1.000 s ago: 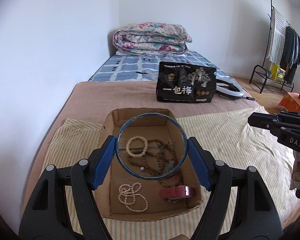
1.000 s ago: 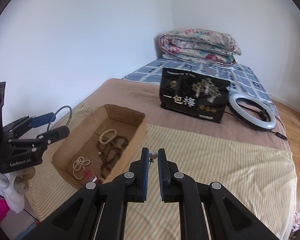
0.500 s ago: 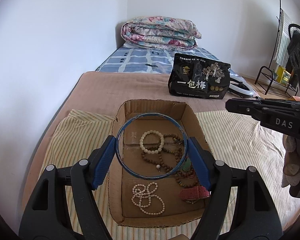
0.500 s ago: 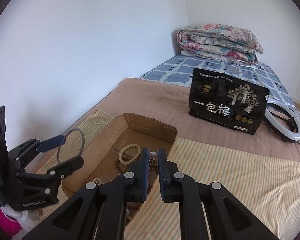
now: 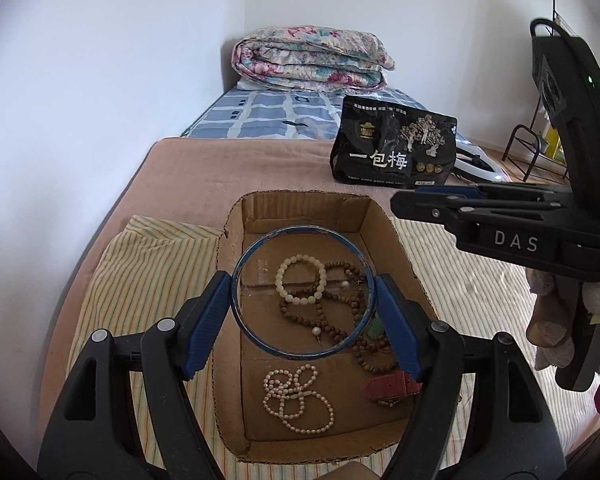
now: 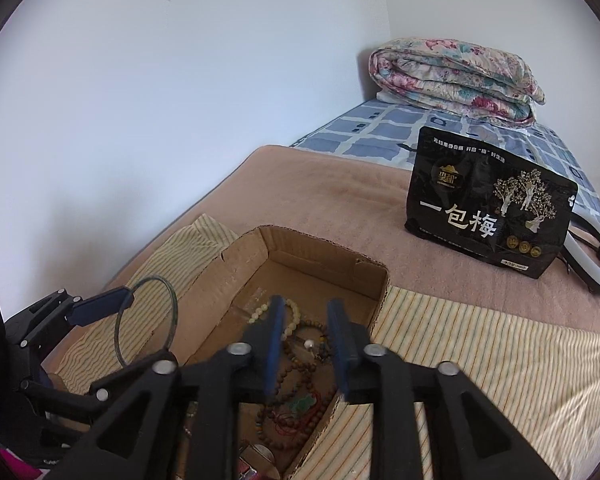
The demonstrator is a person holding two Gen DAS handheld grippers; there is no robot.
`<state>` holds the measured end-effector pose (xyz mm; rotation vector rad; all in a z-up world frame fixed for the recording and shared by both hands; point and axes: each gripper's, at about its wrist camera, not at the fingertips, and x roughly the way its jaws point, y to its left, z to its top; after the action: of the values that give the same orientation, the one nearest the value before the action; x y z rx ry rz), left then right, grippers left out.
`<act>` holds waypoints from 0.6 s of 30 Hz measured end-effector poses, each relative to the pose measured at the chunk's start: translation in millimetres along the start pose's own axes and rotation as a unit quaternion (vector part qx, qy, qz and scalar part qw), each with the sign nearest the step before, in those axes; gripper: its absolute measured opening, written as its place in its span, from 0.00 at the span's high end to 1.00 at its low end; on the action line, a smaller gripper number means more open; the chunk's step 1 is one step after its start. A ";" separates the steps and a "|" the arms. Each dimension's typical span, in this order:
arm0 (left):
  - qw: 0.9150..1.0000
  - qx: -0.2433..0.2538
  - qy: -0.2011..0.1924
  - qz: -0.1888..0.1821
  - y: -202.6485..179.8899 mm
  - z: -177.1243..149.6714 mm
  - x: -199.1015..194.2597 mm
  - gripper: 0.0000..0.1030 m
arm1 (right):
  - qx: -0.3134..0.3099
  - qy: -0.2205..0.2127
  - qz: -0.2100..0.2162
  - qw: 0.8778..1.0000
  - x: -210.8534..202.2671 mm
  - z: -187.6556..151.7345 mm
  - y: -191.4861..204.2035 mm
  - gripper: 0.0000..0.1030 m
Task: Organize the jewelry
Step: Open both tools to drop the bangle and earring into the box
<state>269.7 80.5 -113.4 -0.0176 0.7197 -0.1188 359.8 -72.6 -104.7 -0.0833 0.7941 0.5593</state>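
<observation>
My left gripper [image 5: 302,300] is shut on a thin blue bangle [image 5: 260,244] and holds it upright over the cardboard box [image 5: 300,204]. The bangle also shows in the right wrist view [image 6: 172,300]. In the box lie a cream bead bracelet [image 5: 300,284], a long brown bead necklace [image 5: 340,320], a white pearl string [image 5: 296,392] and a red strap [image 5: 392,386]. My right gripper [image 6: 306,344] is open and empty above the box. A small pearl earring [image 6: 309,344] lies on the beads below it.
The box [image 6: 324,248] sits on a striped cloth [image 6: 480,360] over a brown blanket. A black snack bag [image 6: 488,208] stands behind it, a white ring light [image 6: 592,264] beside that. A folded floral quilt [image 5: 312,56] lies by the wall. A clothes rack [image 5: 540,152] stands at the far right.
My right gripper has moved over the box and opened, letting go of the small pearl earring, which now lies in the box. My left gripper still holds the bangle, closer over the box.
</observation>
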 end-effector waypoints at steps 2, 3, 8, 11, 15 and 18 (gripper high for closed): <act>1.000 0.004 0.004 0.001 -1.2 -0.8 2.0 0.27 | -0.002 -0.002 -0.006 1.000 0.2 -0.1 2.1 0.63; 1.000 0.004 0.006 -0.001 -1.7 -1.7 2.6 0.27 | -0.003 -0.003 -0.009 1.000 0.3 0.1 2.7 0.57; 1.000 0.000 0.014 -0.006 -2.7 -4.2 6.3 0.23 | 0.006 -0.017 -0.021 1.000 -3.4 0.4 2.0 0.24; 1.000 0.003 0.013 -0.005 -3.8 -4.5 5.4 0.23 | 0.006 -0.019 -0.028 0.999 -4.2 0.8 1.9 0.16; 1.000 0.003 0.011 -0.004 -4.3 -4.1 3.6 0.23 | 0.009 -0.022 -0.032 0.999 -6.2 0.7 0.8 0.14; 1.000 0.001 0.008 -0.004 -4.2 -3.5 0.5 0.23 | 0.010 -0.022 -0.032 0.999 -7.7 0.2 0.6 0.14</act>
<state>267.3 76.4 -116.2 -0.0171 0.7346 -0.1277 355.3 -75.4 -99.1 -0.0780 0.7509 0.4902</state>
